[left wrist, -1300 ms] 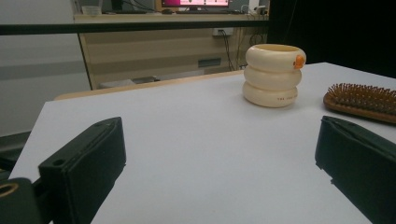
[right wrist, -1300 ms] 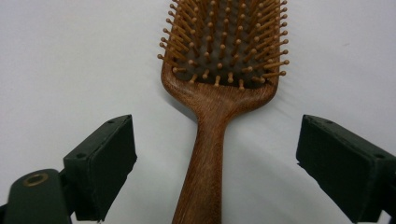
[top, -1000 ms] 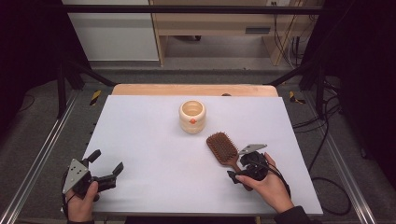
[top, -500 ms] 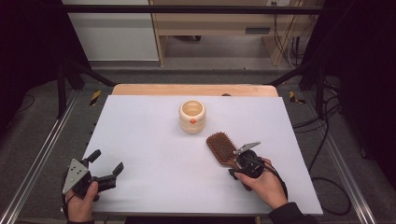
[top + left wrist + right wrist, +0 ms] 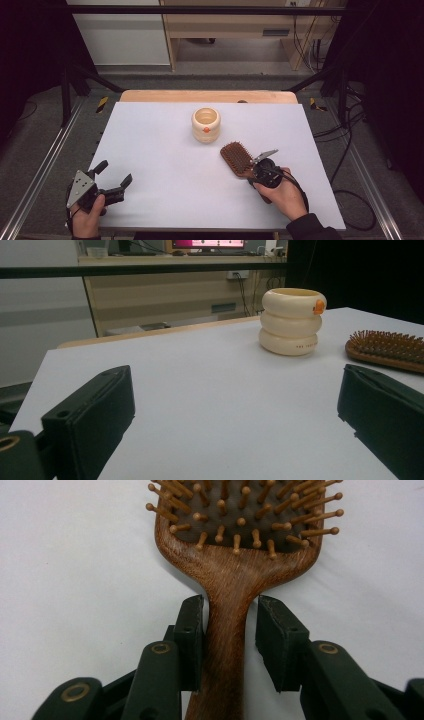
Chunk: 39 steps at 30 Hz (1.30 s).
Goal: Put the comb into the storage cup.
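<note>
Your left claw (image 5: 114, 176) sits at the bench's (image 5: 150, 130) near-left corner, jaws spread wide with nothing between them. It looks parked there so it stays out of the way of the work on the right. In the left gripper view its jaws frame the bare top, with the cup (image 5: 292, 321) and the brush (image 5: 385, 349) well beyond them.

The cup (image 5: 206, 124) stands upright just behind the bench's middle, apart from everything else.

The brush (image 5: 238, 159) lies bristles up, right of centre and towards the near edge, its head angled at the cup and its handle pointing back at your right hand (image 5: 281, 196). That lie gives your right claw (image 5: 230, 617) the narrow neck to take. In the right gripper view the jaws straddle the handle just below the head. The left pad looks to be against the wood, while a thin gap shows at the right pad, so it is not yet pinching.

Since a second ago those jaws have been closing from wide open around the handle. The brush, the cup and your left claw lie where they did.
</note>
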Each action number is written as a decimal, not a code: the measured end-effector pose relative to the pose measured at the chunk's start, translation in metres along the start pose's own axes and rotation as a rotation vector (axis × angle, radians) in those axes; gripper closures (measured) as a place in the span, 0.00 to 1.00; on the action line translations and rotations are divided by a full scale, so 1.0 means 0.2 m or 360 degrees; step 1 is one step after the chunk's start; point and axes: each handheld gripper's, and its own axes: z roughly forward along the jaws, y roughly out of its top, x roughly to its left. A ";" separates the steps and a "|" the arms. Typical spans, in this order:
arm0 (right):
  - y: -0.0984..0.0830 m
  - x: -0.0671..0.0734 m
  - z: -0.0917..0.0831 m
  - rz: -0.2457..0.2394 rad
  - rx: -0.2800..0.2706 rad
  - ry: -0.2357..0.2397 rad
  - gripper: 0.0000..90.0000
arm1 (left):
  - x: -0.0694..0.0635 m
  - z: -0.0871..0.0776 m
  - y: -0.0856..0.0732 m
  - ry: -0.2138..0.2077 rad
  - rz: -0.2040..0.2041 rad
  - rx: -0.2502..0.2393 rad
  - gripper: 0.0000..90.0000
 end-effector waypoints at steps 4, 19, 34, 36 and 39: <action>0.01 0.00 0.00 0.0012 0.0019 0.0004 0.72 | 0.00 0.00 0.00 -0.0003 0.0003 0.0002 0.02; 0.06 -0.03 0.01 0.0002 0.0130 0.0045 0.80 | -0.01 0.00 0.00 -0.0010 0.0009 0.0001 0.02; -0.04 -0.05 -0.04 -0.0031 -0.0174 -0.0054 0.81 | -0.02 0.01 0.00 -0.0027 0.0021 0.0013 0.02; -0.05 -0.06 -0.05 -0.0015 -0.0260 -0.0052 0.81 | -0.02 0.01 0.00 -0.0032 0.0025 0.0021 0.02; -0.05 -0.08 -0.08 0.0015 -0.0377 -0.0054 0.81 | -0.02 0.02 0.00 -0.0036 0.0021 0.0037 0.02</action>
